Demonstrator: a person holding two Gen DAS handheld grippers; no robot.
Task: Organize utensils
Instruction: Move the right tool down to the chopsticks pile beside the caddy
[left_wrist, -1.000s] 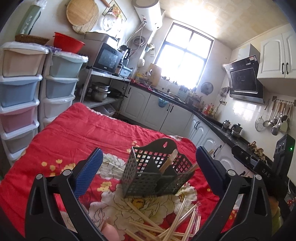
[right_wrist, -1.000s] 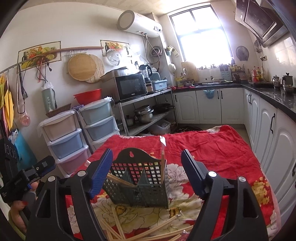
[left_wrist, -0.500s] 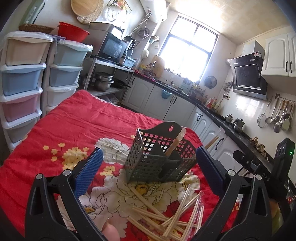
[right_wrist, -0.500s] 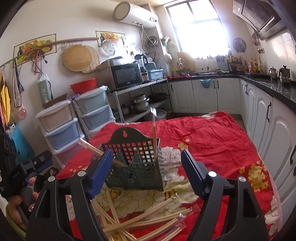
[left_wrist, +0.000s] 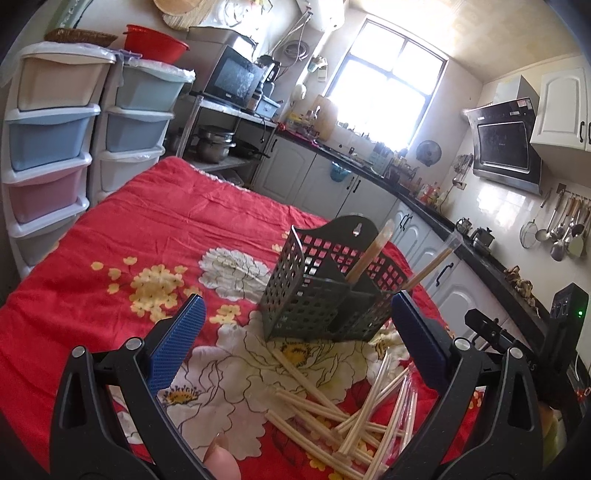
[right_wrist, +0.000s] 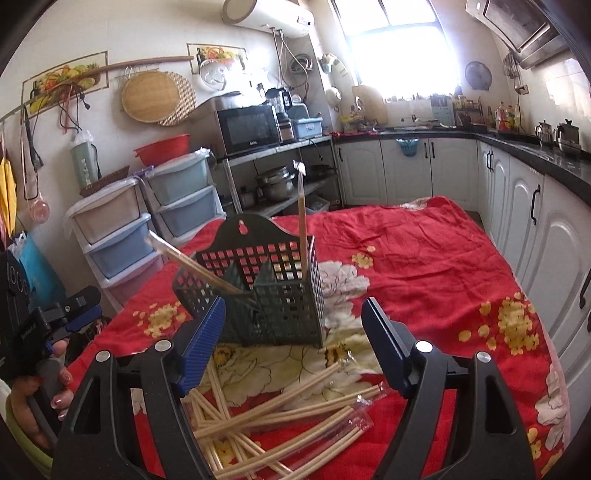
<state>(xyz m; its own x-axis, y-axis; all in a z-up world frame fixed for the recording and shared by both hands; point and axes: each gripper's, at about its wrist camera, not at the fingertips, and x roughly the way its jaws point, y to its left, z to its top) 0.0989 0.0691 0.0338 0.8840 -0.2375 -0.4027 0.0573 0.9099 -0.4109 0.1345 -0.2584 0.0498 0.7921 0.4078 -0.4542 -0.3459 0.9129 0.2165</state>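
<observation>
Both grippers, left (left_wrist: 295, 343) and right (right_wrist: 291, 343), wide open, holding nothing. Loose chopsticks (right_wrist: 295, 417) lie crosswise just below the right gripper, basket (right_wrist: 258, 295) beyond.

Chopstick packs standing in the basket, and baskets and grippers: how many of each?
Wrapped chopstick packs standing in the basket: 2
Basket: 1
Grippers, both open and empty: 2
Total: 5
</observation>
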